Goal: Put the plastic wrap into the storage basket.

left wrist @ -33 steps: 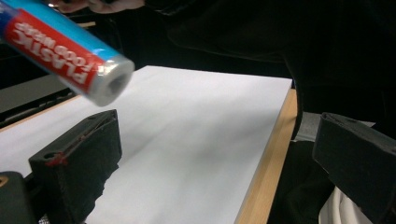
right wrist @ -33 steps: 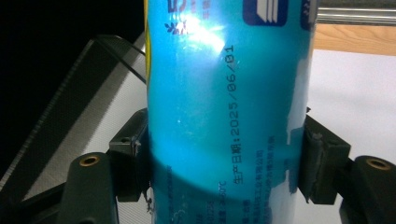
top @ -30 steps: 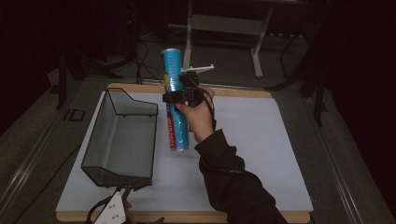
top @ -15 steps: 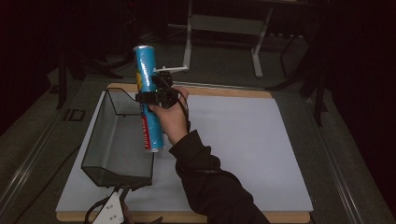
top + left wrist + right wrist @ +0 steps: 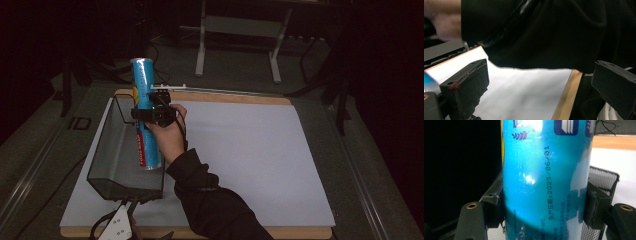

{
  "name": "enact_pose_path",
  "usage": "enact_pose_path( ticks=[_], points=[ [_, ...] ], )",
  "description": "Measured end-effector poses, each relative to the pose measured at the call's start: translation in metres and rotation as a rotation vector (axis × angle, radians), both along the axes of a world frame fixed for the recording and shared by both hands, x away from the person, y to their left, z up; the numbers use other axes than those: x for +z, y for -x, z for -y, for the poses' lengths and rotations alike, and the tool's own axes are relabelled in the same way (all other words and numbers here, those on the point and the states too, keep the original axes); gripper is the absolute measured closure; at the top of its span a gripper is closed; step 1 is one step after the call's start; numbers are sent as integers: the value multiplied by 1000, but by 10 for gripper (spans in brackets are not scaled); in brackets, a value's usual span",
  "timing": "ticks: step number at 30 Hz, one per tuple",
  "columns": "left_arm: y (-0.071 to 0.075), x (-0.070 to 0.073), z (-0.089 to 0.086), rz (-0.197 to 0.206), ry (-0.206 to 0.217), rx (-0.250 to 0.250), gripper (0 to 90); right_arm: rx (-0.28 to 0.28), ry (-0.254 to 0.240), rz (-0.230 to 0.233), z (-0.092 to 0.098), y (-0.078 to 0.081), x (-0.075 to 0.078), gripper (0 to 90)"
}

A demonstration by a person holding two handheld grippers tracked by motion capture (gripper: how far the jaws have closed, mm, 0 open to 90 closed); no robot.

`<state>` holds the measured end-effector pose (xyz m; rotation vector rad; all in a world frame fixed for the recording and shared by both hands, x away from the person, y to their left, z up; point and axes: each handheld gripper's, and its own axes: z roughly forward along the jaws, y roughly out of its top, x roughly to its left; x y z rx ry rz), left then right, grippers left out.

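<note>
A tall blue tube can [image 5: 144, 105] with a red band near its foot stands nearly upright in the air, and my right gripper [image 5: 150, 114] is shut on its middle. Its lower end sits within the outline of the black mesh basket [image 5: 107, 150] at the left of the white board. In the right gripper view both pads press the blue can [image 5: 544, 182], with the basket mesh [image 5: 604, 177] behind it. My left gripper [image 5: 122, 220] lies at the board's near edge, just below the basket. Its jaws stand wide apart in the left gripper view, with nothing between them [image 5: 539, 95].
The white board [image 5: 250, 150] with a wooden rim [image 5: 235, 97] stretches to the right of the basket. A grey metal stand [image 5: 237, 25] is on the dark floor behind the table. A dark sleeve [image 5: 536, 32] hangs close over the left gripper.
My right gripper has carried the blue can to the left and a little lower, from above the white board to above the basket. The left gripper has stayed where it was.
</note>
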<state>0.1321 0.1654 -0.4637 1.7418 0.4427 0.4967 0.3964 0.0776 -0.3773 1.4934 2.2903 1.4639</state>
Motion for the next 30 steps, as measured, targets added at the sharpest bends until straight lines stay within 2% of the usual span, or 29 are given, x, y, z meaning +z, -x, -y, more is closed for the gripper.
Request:
enact_pose_path(
  ticks=[4, 8, 10, 12, 23, 30],
  points=[
    [0, 0, -1, -1, 1, 0, 20, -2, 49, -5, -5, 1, -16, 316],
    [-1, 0, 0, -6, 3, -5, 20, -14, 70, -59, -10, 2, -29, 316],
    [0, 0, 0, -4, 1, -5, 19, -25, 92, -59, -12, 3, -34, 316],
    [0, 0, 0, -2, 1, -9, 20, -34, 97, -78, -13, 3, -40, 316],
    [0, 0, 0, -2, 2, -10, 19, -65, 176, -144, -18, 5, -62, 315],
    [0, 0, 0, -5, 2, -12, 20, -72, 170, -185, -16, 1, -69, 314]
  ],
)
